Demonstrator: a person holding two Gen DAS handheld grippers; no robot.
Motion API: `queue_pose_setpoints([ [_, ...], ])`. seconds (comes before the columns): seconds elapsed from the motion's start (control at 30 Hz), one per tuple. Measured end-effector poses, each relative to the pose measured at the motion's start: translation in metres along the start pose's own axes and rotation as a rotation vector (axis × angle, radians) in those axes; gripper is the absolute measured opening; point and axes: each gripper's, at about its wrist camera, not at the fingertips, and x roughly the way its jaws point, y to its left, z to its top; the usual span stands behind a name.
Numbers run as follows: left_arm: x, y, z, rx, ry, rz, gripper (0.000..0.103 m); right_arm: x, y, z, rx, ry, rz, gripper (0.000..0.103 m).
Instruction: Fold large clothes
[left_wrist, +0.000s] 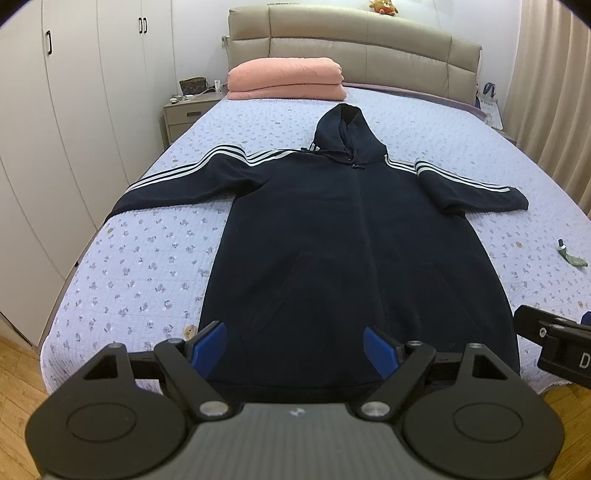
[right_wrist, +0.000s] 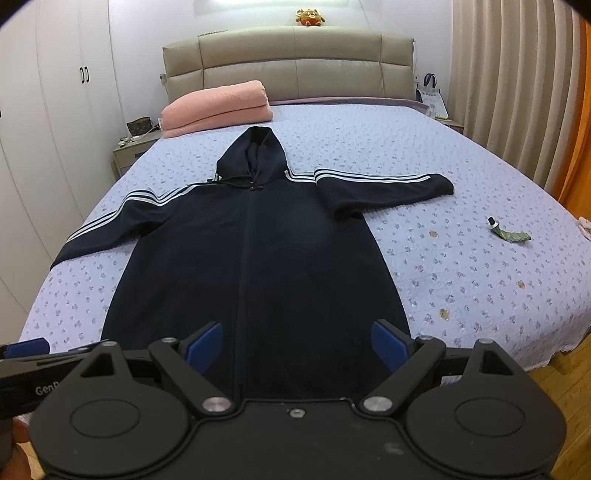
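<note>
In the left wrist view, a long navy hooded sweatshirt with white triple stripes along the sleeves (left_wrist: 354, 236) is seen spread flat, front up, on a bed covered by a lilac quilted floral bedspread (left_wrist: 140, 266). The hood points toward the padded beige headboard (left_wrist: 354, 40), both sleeves are stretched outward, and the hem lies at the foot edge of the bed. The left tool (left_wrist: 295, 347) is held released above the hem, its blue pads wide apart with nothing between them. Part of the right tool is seen at the right border. A folded pink blanket (left_wrist: 284, 79) rests beyond the hood, well apart from it.

In the right wrist view, the same garment is shown from slightly further right, and the right tool (right_wrist: 297, 343) is likewise held spread and empty over the hem. The right sleeve is seen bunched near the armpit. A small crumpled green tube (right_wrist: 509, 232) lies on the bedspread, well apart from the garment.

No fold appears to have been made yet. A fold could be skewed if only the top layer of cloth is pinched, or if the two tools lift unevenly. The bunched sleeve could be trapped as a crease, and the overhanging hem could slide off the bed.
</note>
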Motion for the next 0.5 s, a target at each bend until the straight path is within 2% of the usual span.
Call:
queue_pose_setpoints([
  [0.23,0.015,-0.004,0.005,0.017,0.016,0.014,0.083,0.017,-0.009,0.004,0.008,0.016,-0.011,0.103],
  [0.5,0.074,-0.018,0.043,0.04,-0.006,0.054,0.083,0.072,-0.064,0.04,0.061,-0.031,0.012,0.103],
])
